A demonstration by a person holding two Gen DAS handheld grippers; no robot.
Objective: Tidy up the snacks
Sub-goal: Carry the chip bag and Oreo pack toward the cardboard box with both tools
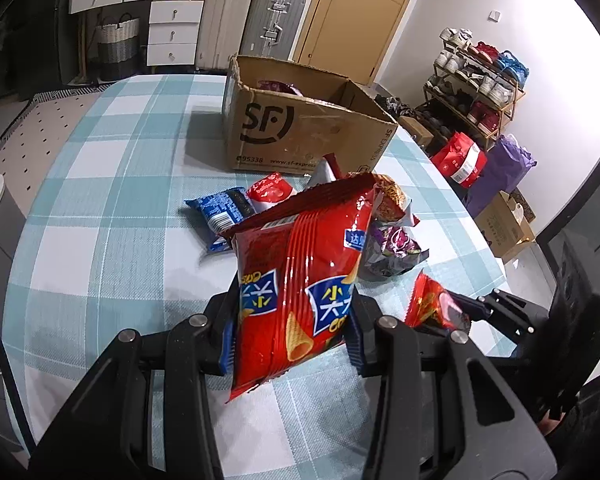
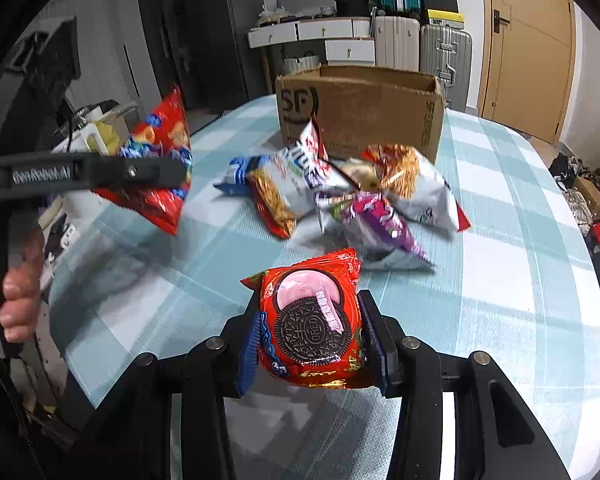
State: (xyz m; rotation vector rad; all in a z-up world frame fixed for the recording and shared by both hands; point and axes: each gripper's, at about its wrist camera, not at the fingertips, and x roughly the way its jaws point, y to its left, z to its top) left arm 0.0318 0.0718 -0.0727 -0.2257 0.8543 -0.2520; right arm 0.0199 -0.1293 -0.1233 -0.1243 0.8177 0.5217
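My left gripper (image 1: 292, 320) is shut on a red cone-chip bag (image 1: 300, 264), held upright above the checked tablecloth (image 1: 100, 200). In the right wrist view that bag (image 2: 160, 136) hangs at the left in the left gripper (image 2: 140, 172). My right gripper (image 2: 308, 328) is shut on a red Oreo pack (image 2: 312, 312), lifted a little off the cloth. The Oreo pack (image 1: 428, 304) also shows low on the right of the left wrist view. An open SF cardboard box (image 2: 360, 108) stands at the far side with packets inside. Several loose snack packs (image 2: 340, 192) lie in front of it.
The pile holds a blue pack (image 1: 220, 212), a purple pack (image 1: 392, 248) and noodle-snack bags (image 2: 412, 176). A person's hand (image 2: 16, 300) grips the left tool's handle. Suitcases (image 1: 276, 20), drawers (image 1: 172, 28) and a shoe rack (image 1: 480, 80) stand beyond the table.
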